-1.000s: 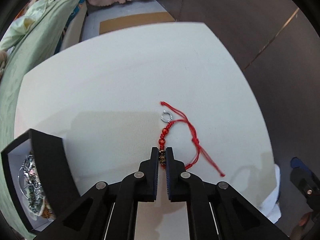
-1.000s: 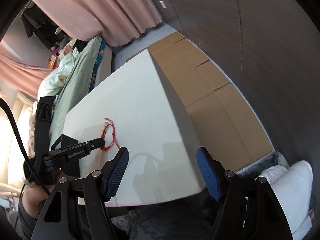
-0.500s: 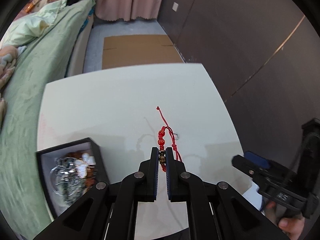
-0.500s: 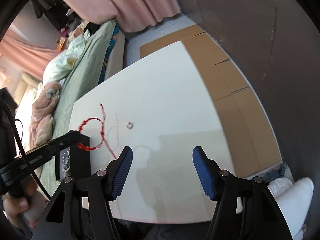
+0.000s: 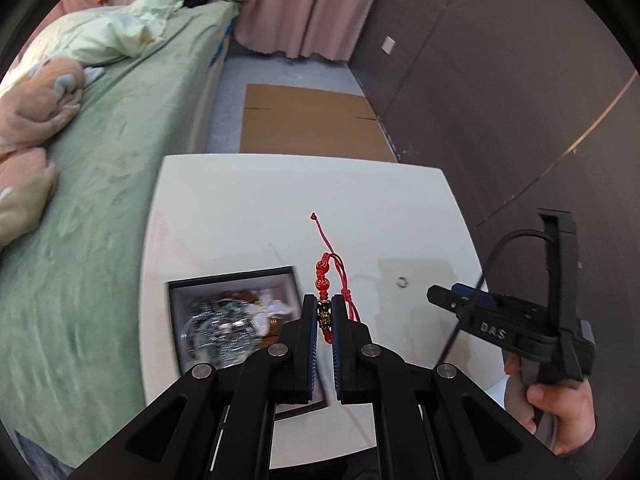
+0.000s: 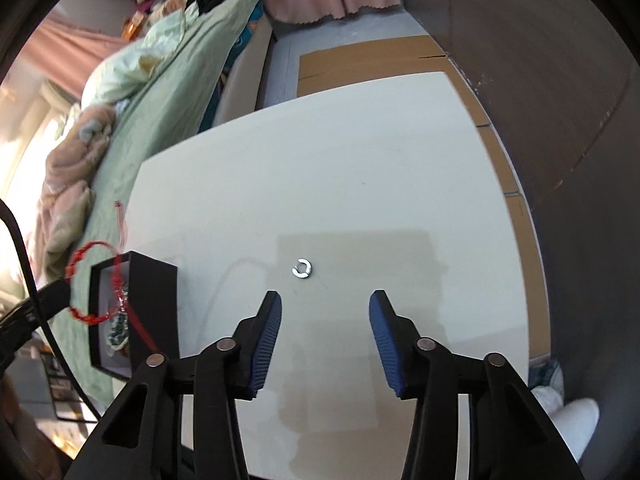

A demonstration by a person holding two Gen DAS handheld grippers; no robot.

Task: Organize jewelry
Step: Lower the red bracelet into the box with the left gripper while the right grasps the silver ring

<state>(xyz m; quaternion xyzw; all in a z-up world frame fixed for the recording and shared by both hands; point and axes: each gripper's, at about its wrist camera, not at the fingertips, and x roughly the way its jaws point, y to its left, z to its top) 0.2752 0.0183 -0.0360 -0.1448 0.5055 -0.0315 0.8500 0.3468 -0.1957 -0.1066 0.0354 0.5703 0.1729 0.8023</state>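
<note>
We are holding the left gripper (image 5: 323, 318) clamped on the red bead bracelet (image 5: 322, 280), its cords hanging in the air above the white table (image 5: 248, 200). Just below it, the black jewelry box (image 5: 232, 276) is sitting open, holding a blurred heap of silvery pieces (image 5: 218, 324) we cannot tell apart. We are keeping the right gripper (image 6: 325, 312) wide apart and empty, hovering near the small silver ring (image 6: 301, 269) lying on the table.
</note>
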